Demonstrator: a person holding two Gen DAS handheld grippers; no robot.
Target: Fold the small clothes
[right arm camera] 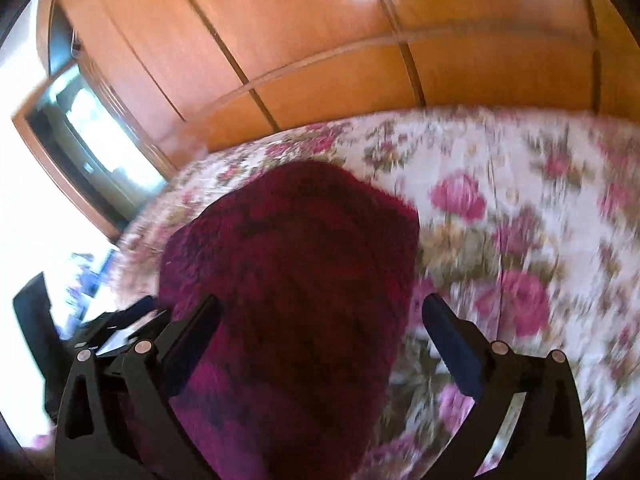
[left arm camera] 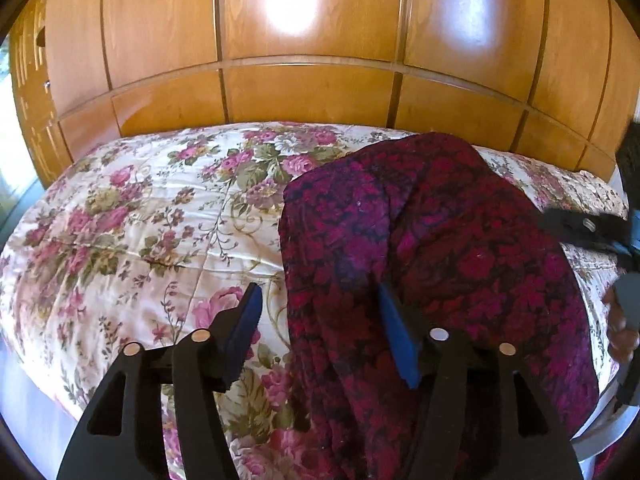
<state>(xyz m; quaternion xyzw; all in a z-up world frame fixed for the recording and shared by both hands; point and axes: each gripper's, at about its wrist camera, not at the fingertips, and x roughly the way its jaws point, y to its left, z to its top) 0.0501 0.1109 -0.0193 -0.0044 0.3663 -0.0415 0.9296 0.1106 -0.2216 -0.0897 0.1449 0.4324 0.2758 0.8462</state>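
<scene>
Garment (left arm camera: pixel 432 264) lay on the bed (left arm camera: pixel 132 216) between two spread claws, neither gripping it.

One dark red patterned garment sat bunched on the floral bedspread, its near end running toward the bed's edge, likely laid there for folding. The left claw (left arm camera: pixel 320 320) hung spread over its left edge, one blue pad above the cloth, the other above the bedspread, apparently lined up to take that edge. The right claw (right arm camera: pixel 320 324), also spread, straddled the right edge in a blurred view. Two claws, one garment; a wooden wardrobe (left arm camera: pixel 304 92) stood behind.

Magenta-and-black patterned garment (left arm camera: pixel 432 248), rumpled, lying on bedspread (left arm camera: pixel 140 220)
</scene>
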